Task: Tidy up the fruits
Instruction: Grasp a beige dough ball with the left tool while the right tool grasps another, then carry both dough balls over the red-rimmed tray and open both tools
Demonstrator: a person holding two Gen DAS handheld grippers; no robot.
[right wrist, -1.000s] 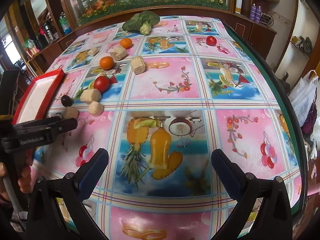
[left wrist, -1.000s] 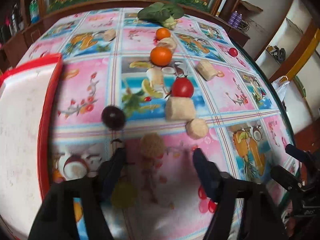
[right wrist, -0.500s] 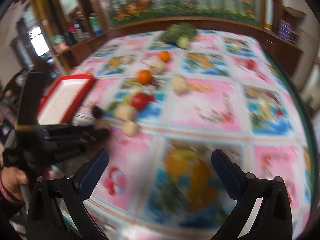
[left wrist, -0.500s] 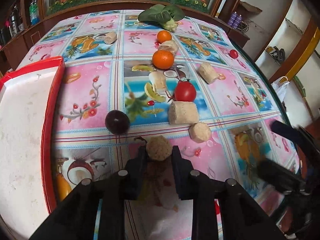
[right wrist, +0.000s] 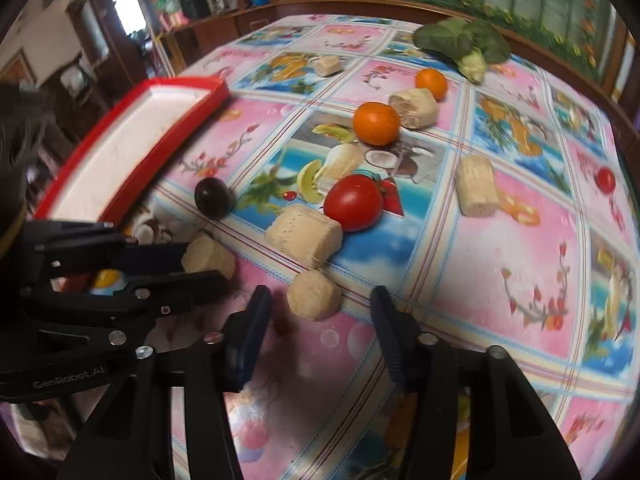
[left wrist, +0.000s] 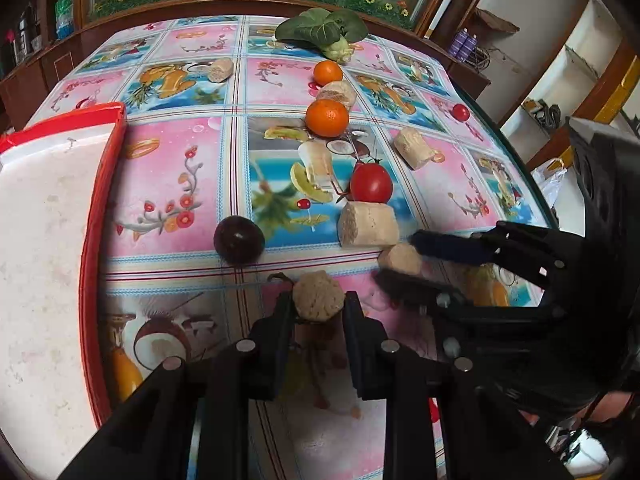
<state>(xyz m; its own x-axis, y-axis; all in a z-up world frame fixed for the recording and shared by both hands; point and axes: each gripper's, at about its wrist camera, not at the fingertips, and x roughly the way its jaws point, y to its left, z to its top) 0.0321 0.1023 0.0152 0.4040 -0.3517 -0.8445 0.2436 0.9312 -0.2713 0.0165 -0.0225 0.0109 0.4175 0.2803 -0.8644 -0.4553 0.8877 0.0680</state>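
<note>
My left gripper (left wrist: 319, 301) is shut on a round beige fibrous chunk (left wrist: 318, 299) just above the flowery tablecloth; the right wrist view shows the same chunk (right wrist: 209, 258) at its left. My right gripper (right wrist: 320, 305) is closing around a smaller beige chunk (right wrist: 314, 295) that lies on the cloth, with gaps still showing on both sides. Beyond them lie a dark plum (left wrist: 239, 239), a red tomato (left wrist: 371, 182), a bigger beige chunk (left wrist: 368, 224) and two oranges (left wrist: 327, 117). A red-rimmed white tray (left wrist: 105, 184) stands to the left.
Further back are more beige chunks (left wrist: 414, 148), a leafy green vegetable (left wrist: 324, 32) and a small cherry tomato (left wrist: 460, 112). The table's dark edge (left wrist: 516, 152) curves along the right. Wooden cabinets and shelves surround the table.
My left gripper closed on the round chunk and has held still since. My right gripper swept left to the small chunk, rolled, and its jaws narrowed around it.
</note>
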